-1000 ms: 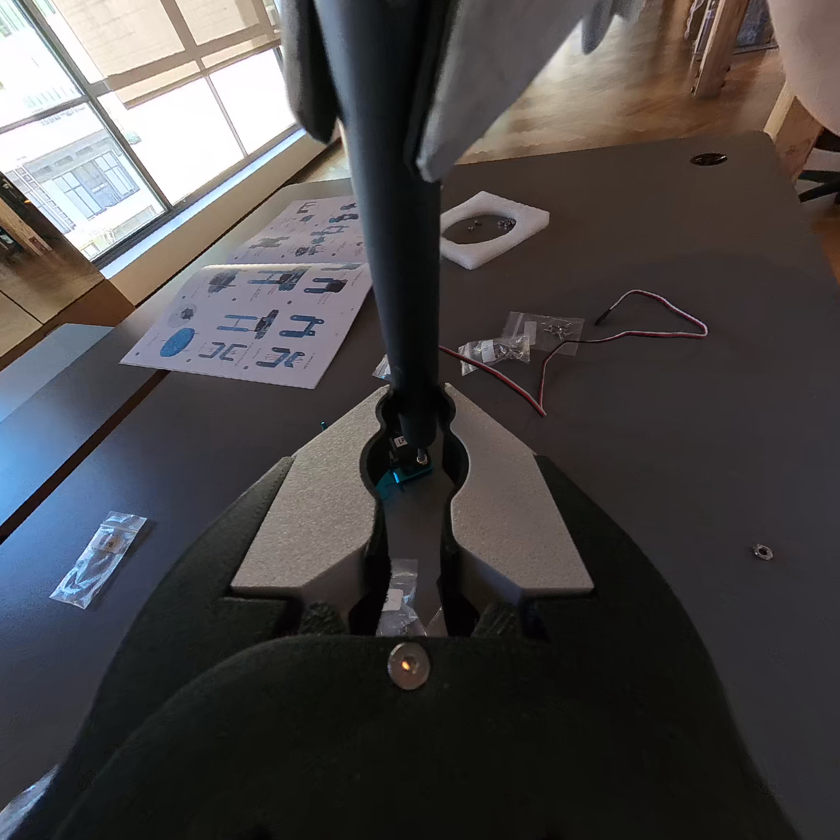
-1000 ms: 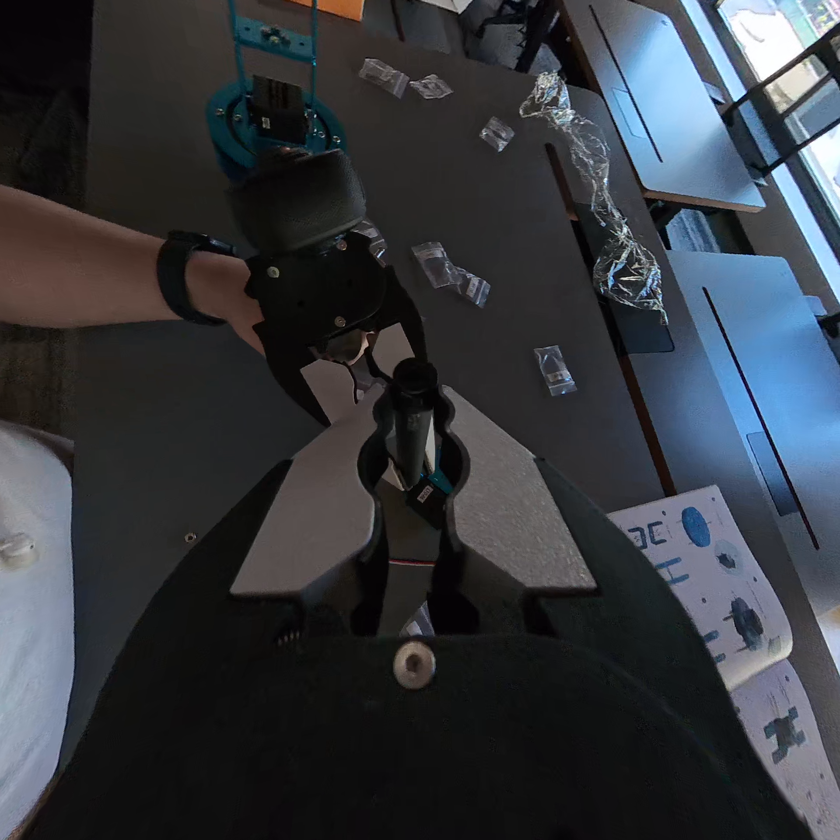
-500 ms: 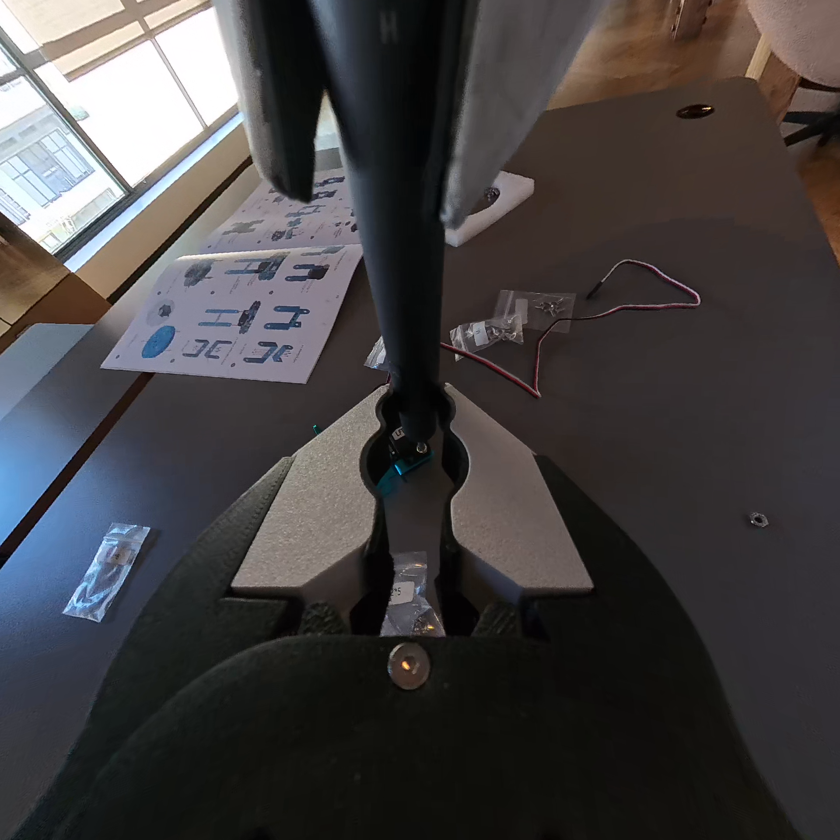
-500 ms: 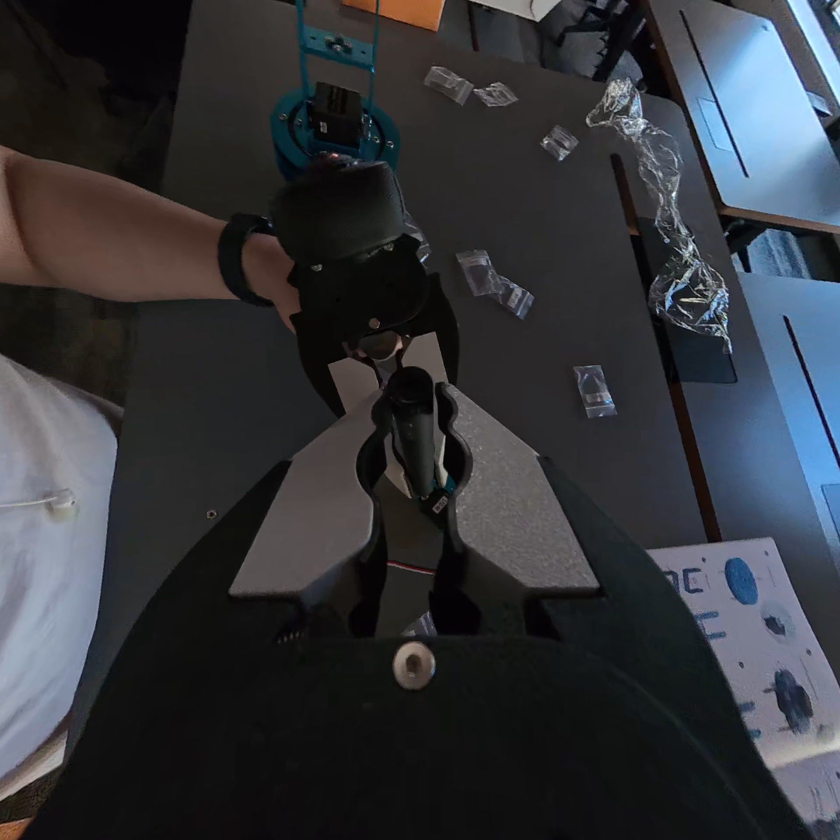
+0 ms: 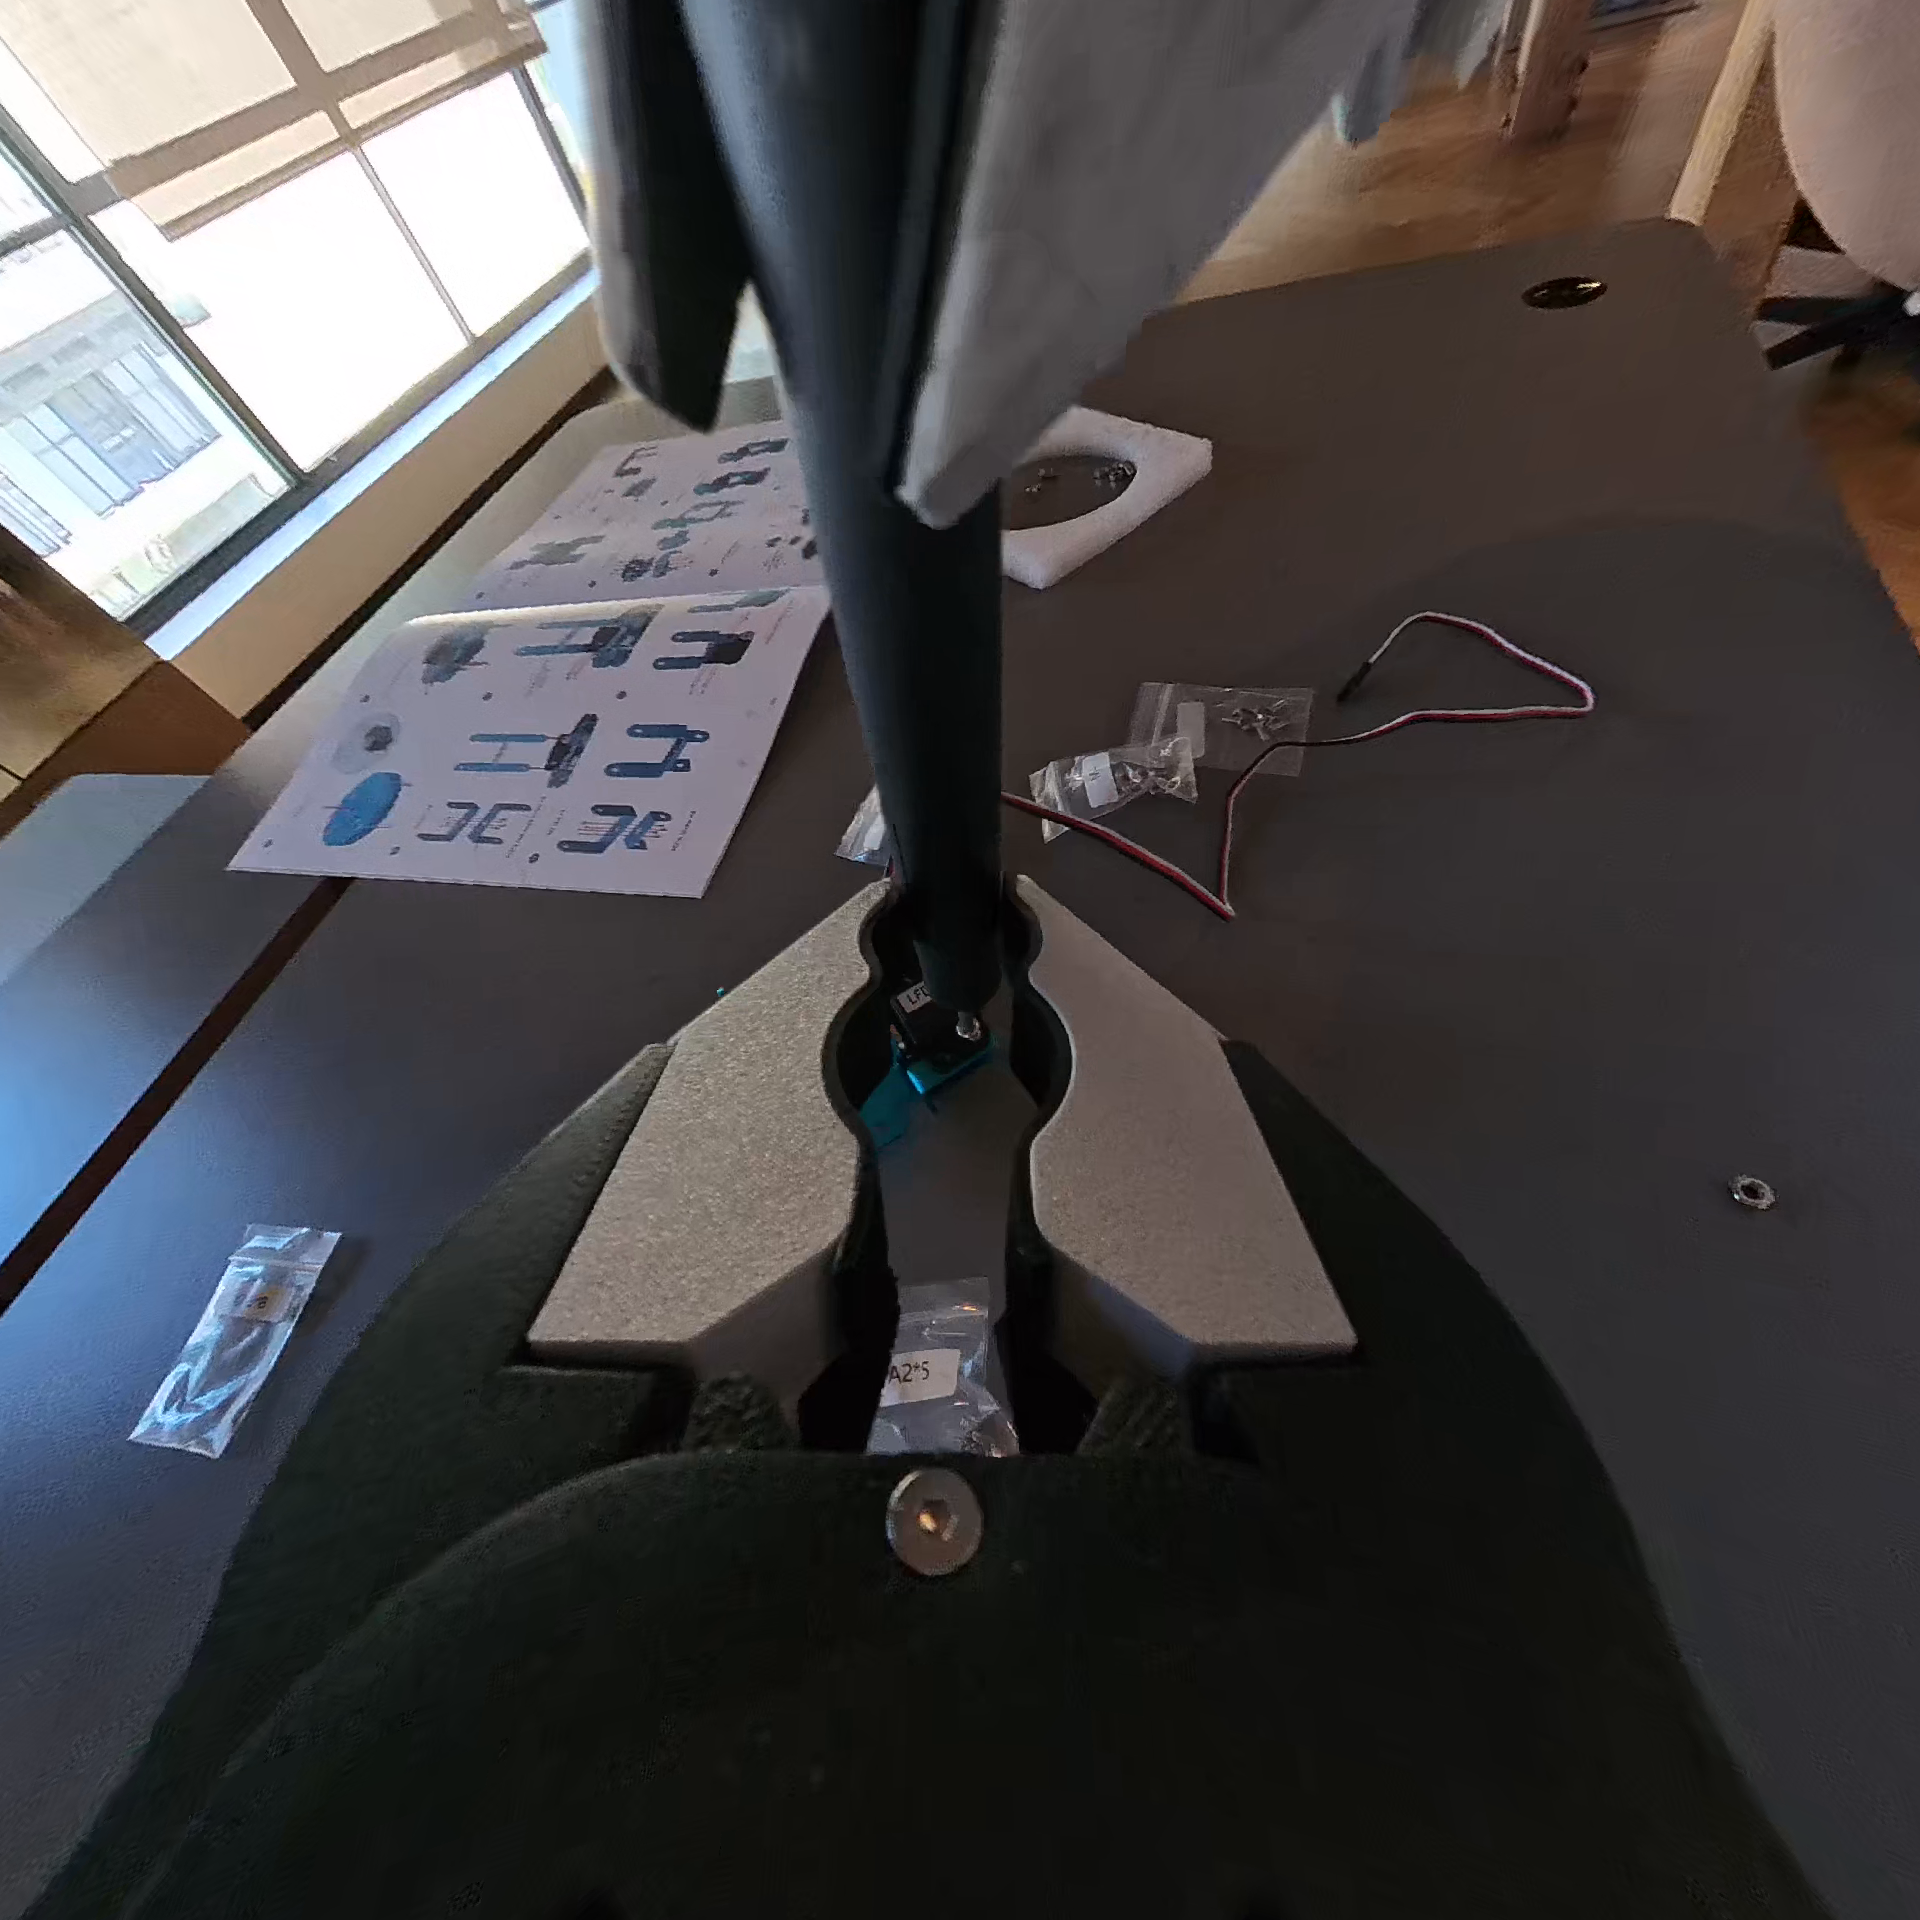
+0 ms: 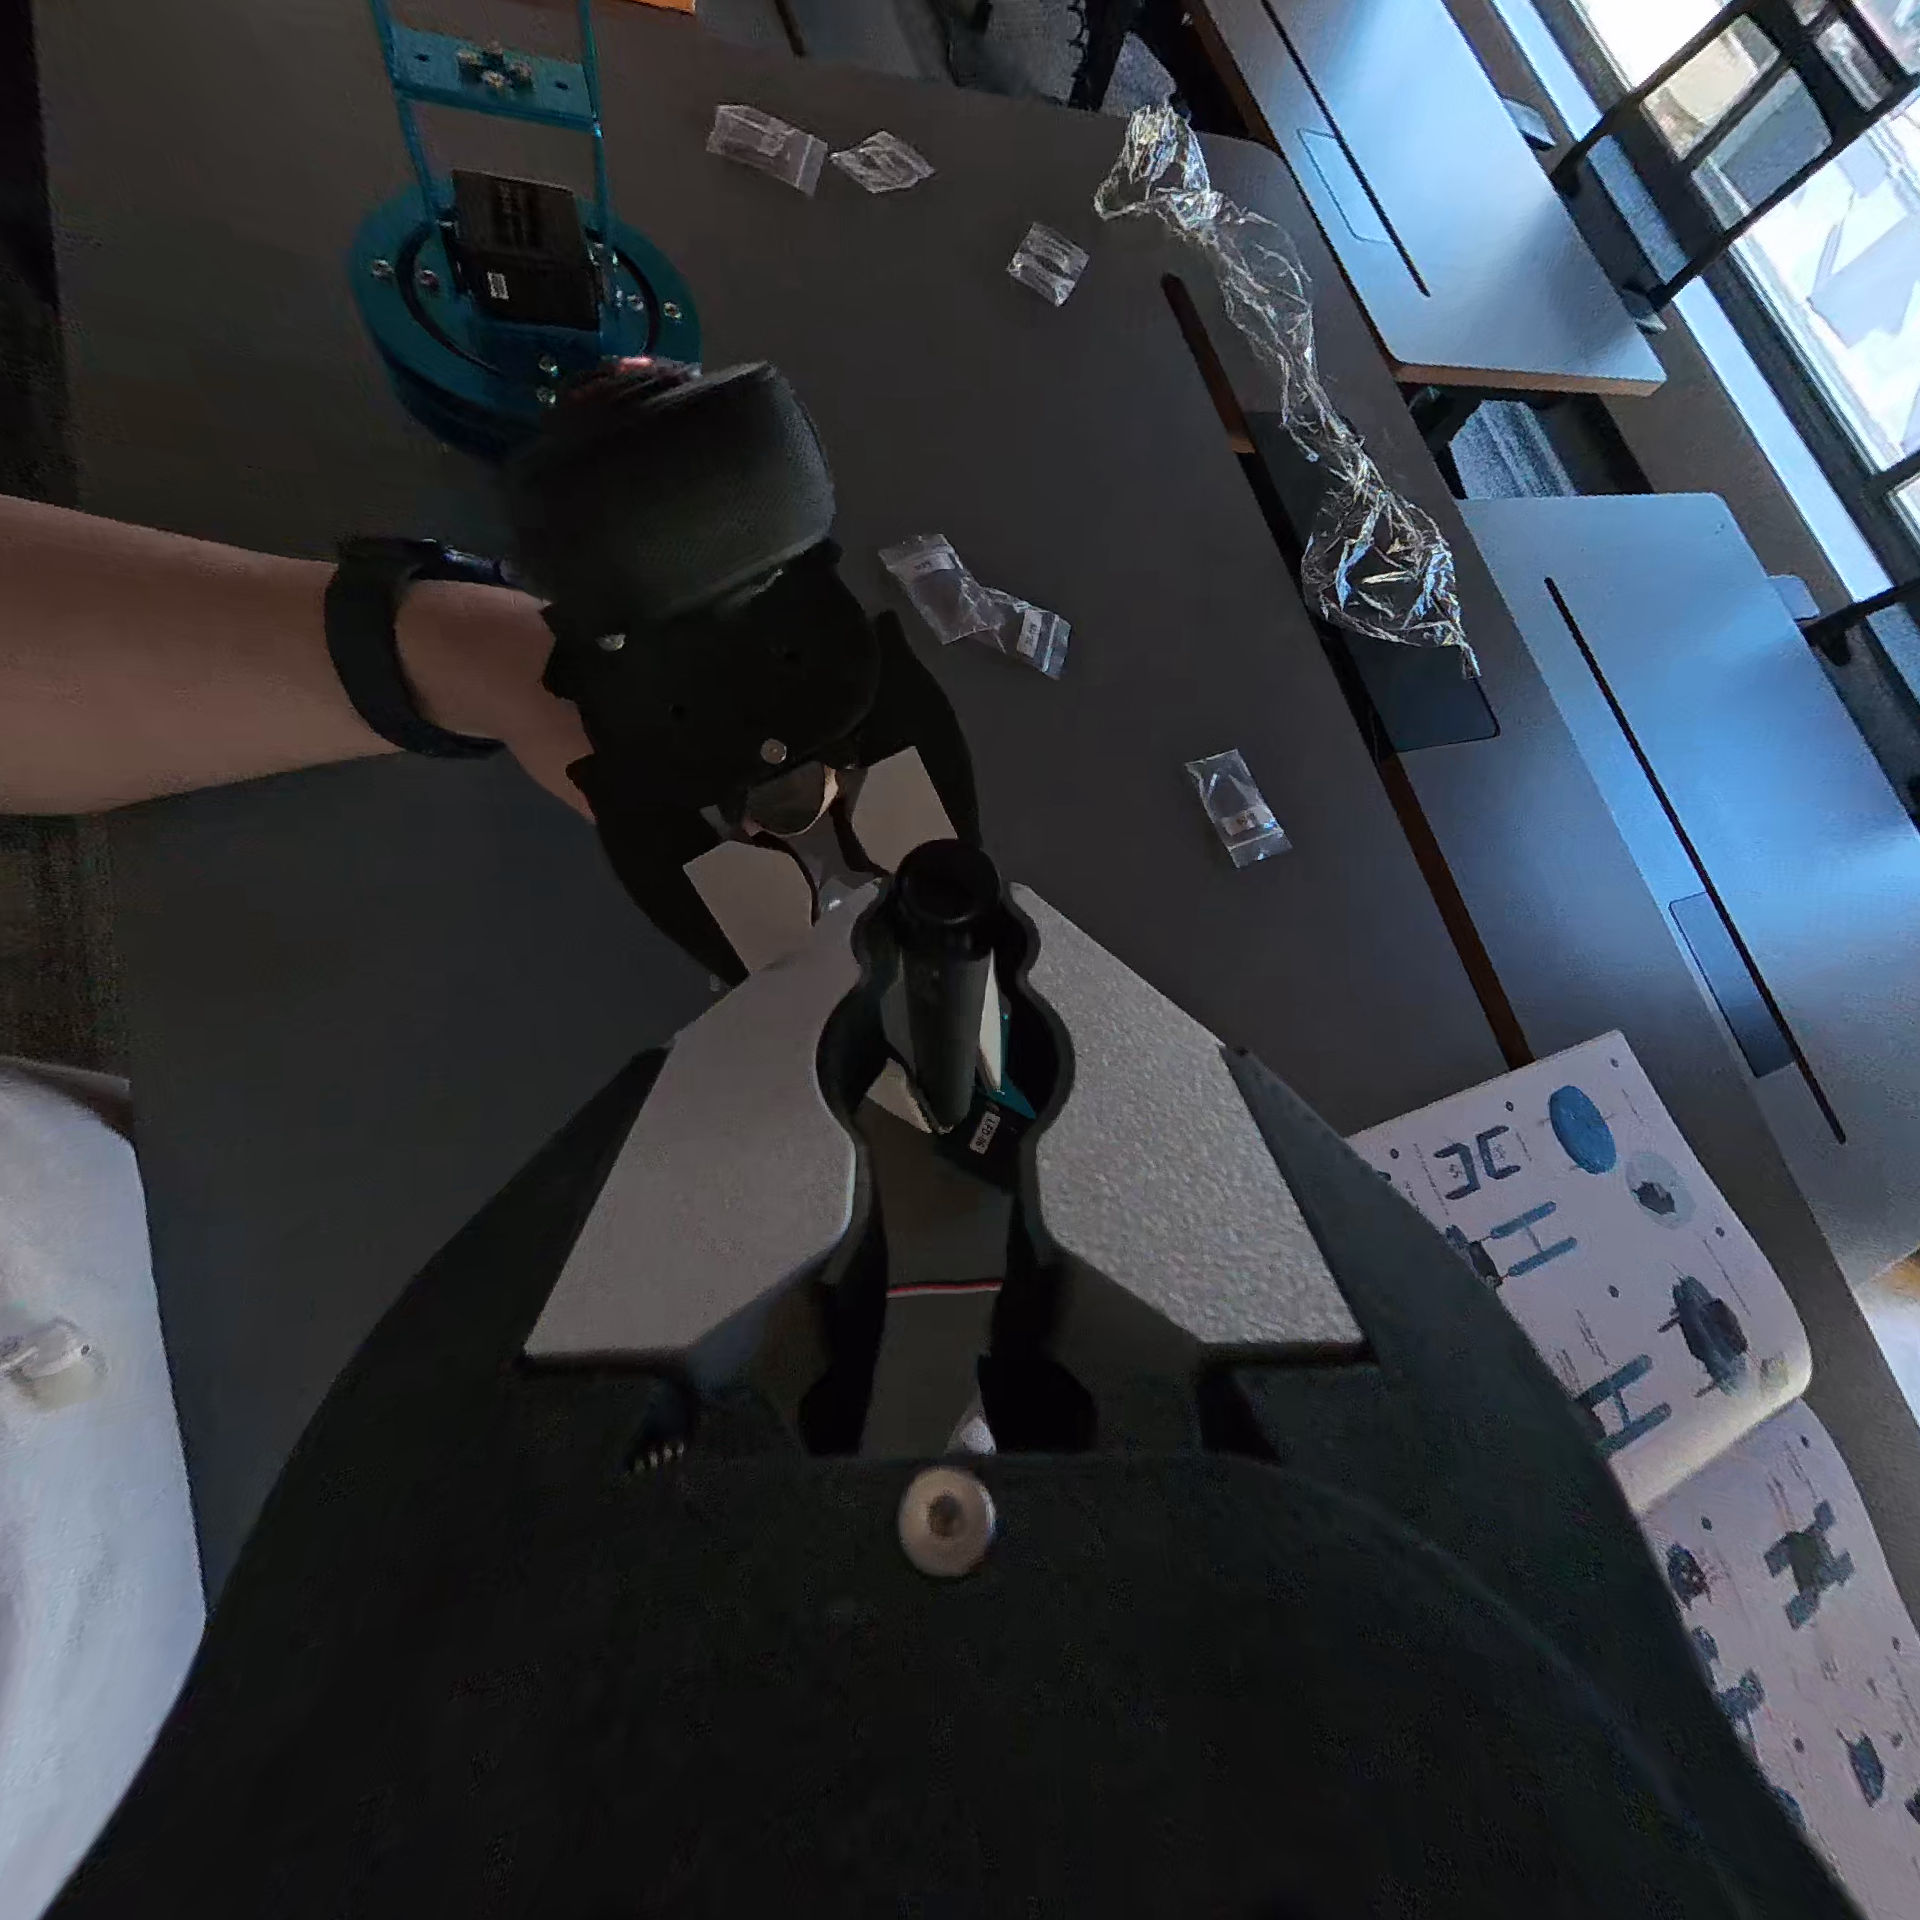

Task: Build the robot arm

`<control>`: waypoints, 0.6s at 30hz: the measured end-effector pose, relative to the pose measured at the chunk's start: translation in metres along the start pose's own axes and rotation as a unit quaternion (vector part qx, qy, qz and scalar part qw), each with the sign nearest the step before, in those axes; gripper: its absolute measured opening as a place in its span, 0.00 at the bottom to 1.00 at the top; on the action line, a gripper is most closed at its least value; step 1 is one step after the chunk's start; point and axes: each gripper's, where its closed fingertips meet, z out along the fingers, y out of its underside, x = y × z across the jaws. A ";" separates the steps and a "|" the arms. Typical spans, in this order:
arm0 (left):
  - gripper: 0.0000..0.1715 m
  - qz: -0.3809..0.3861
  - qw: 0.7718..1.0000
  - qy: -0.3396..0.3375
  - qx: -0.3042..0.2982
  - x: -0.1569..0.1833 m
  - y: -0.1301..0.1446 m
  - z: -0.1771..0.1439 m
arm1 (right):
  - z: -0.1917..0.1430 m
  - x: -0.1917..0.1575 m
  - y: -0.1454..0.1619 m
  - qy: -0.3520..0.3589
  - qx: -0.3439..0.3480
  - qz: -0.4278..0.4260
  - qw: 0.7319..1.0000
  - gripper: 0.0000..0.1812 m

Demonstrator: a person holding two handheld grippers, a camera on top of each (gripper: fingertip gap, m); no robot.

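My left gripper point(image 5: 951, 904) is shut on a small black servo in a teal bracket point(image 5: 930, 1060), held just above the dark table point(image 5: 1455, 1039). My right gripper point(image 6: 940, 914) is shut on a black screwdriver point(image 6: 935, 997). The screwdriver point(image 5: 914, 675) comes down from above, and its metal tip rests on the servo's top. In the right wrist view the left gripper point(image 6: 727, 727) sits just beyond the screwdriver, held by a hand with a black wristband. The servo point(image 6: 987, 1127) shows below the screwdriver handle.
An instruction sheet point(image 5: 520, 748), a white foam tray point(image 5: 1112, 488), small screw bags point(image 5: 1143, 774), a red-white-black wire point(image 5: 1455, 707) and a loose nut point(image 5: 1751, 1192) lie on the table. A teal round base with a servo point(image 6: 520, 270), crumpled plastic wrap point(image 6: 1330, 468) and more bags point(image 6: 977, 613) lie farther off. Spacing between my two grippers at the tips: around 10 centimeters.
Both grippers keep their hold. The right gripper and screwdriver have shifted and tilted slightly over the servo; the tip stays on the servo's top.
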 end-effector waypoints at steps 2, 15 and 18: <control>0.10 0.011 1.000 0.005 -0.005 0.001 0.001 -0.001 | 0.001 -0.005 -0.001 -0.033 0.011 -0.017 0.999 0.10; 0.10 0.007 1.000 0.002 0.001 0.000 0.000 0.001 | 0.004 0.001 0.003 -0.037 0.030 -0.005 0.999 0.09; 0.10 0.008 1.000 0.000 0.002 0.000 0.001 0.002 | 0.006 -0.003 0.003 -0.014 0.025 -0.033 0.999 0.10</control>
